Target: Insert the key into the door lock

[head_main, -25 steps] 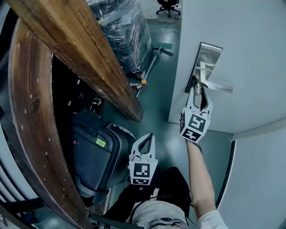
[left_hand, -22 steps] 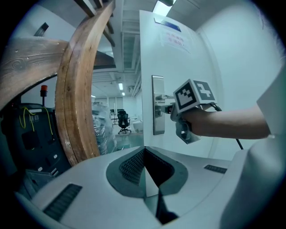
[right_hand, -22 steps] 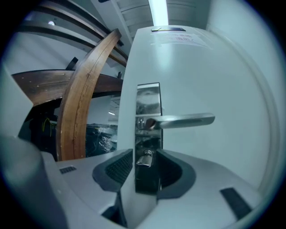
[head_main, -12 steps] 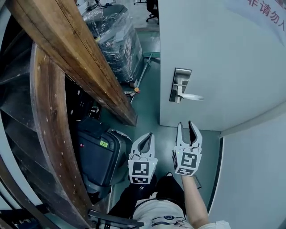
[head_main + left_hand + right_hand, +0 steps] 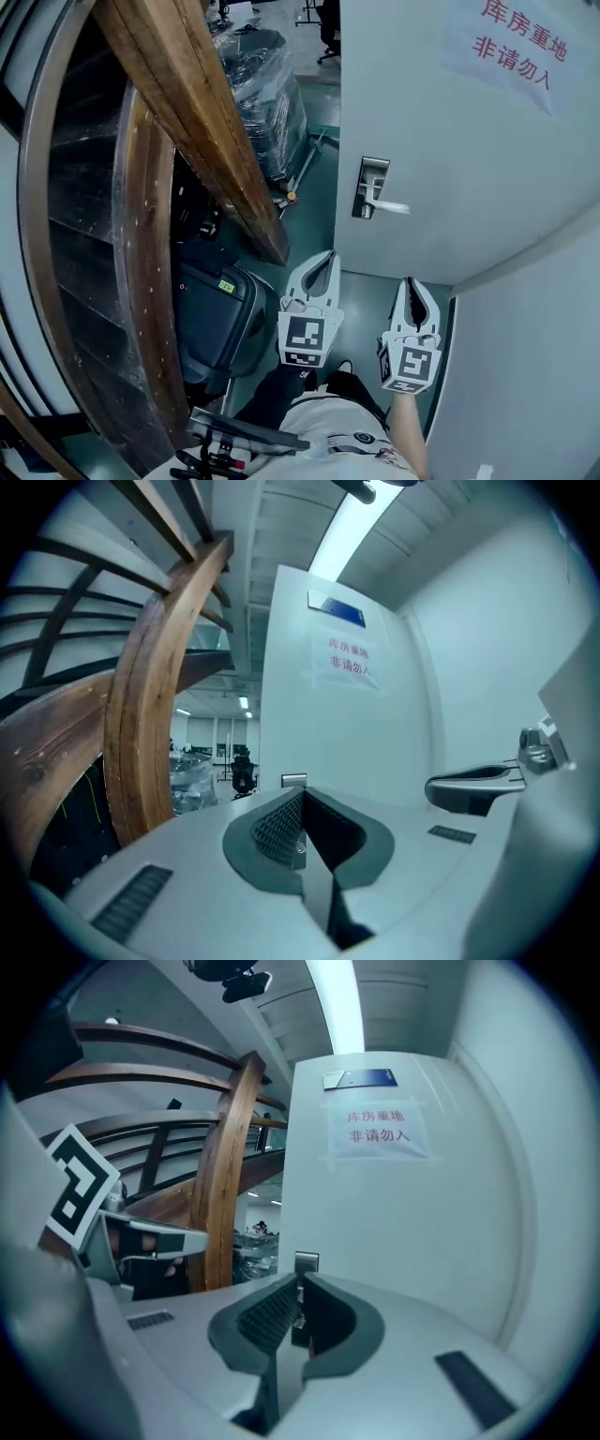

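- The person's pale shirt [image 5: 328, 448] lies along the bottom edge of the head view. The right forearm [image 5: 405, 439] runs up from it to its gripper.
- The left gripper [image 5: 327, 259] is held out in front, with its marker cube [image 5: 307, 339] facing the camera. In the left gripper view its ribbed pads [image 5: 275, 825] meet at the tips, pressed together. A tiny bright speck low in the seam is too small to name.
- The right gripper [image 5: 410, 284] is just beside it, to its right and a little lower in the head view. Its jaws have just been closing, and in the right gripper view the pads [image 5: 267, 1314] touch at the tips. I can make out nothing held between them.
- I cannot find the key in either pair of fingers. It cannot be made out at the lock either, which is too small in every view.
- To the left of the grippers a black case [image 5: 214, 319] stands on the teal floor [image 5: 319, 202]. It sits under a slanting wooden beam [image 5: 192, 122].
- Beyond the fingertips stands the pale door [image 5: 469, 159].
- The lock plate [image 5: 372, 178] sits near the door's left edge, and its lever handle [image 5: 394, 208] points right.
- The plate is well apart from both sets of fingertips and ahead of them. In each gripper view it shows right above the closed tips.
- Higher on the door hangs a paper sign [image 5: 514, 47] with red characters.
- Farther off, past the door's edge, are a plastic-wrapped pallet load [image 5: 267, 94] and an office chair [image 5: 328, 23].
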The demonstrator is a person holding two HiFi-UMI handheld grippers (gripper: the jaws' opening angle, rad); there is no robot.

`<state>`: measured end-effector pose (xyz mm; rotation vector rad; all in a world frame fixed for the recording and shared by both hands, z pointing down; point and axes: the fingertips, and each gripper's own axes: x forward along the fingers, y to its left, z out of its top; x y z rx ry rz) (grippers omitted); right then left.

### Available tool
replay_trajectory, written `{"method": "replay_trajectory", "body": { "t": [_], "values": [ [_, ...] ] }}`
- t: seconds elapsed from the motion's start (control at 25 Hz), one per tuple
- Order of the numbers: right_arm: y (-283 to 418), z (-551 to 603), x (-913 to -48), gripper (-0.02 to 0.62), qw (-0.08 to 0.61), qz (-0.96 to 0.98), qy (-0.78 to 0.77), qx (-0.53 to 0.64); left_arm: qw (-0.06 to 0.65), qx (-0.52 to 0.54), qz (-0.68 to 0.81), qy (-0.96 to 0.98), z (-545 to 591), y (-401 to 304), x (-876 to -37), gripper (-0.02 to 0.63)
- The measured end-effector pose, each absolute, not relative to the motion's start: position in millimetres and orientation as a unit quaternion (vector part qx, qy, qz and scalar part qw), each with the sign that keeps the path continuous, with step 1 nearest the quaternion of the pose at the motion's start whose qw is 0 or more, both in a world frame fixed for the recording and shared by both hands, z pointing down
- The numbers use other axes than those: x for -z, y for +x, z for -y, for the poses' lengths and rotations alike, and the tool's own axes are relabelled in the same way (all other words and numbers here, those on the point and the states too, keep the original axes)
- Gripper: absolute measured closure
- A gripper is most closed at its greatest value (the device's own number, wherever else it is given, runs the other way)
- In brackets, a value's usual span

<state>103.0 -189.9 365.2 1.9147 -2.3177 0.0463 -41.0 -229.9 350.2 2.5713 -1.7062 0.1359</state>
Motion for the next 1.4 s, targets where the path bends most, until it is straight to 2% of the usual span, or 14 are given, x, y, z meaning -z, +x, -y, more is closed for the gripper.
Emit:
{"method": "replay_trajectory", "body": {
  "t": [0.08, 0.64, 1.4],
  "values": [
    [105.4, 183.0, -358.4, 0.588, 0.062, 0.768, 0.637, -0.017, 0.023, -0.039, 0.551, 0.833, 225.9, -39.8, -343.5, 0.603],
    [94.8, 180.8, -316.8, 0.588, 0.021, 0.782, 0.623, 0.010, -0.009, -0.034, 0.527, 0.849, 208.2, -14.4, -313.7, 0.603],
    [89.4, 201.6, -317.3, 0.589, 0.028, 0.789, 0.613, 0.021, -0.015, -0.046, 0.533, 0.845, 224.1, -17.4, -319.5, 0.603]
  ]
}}
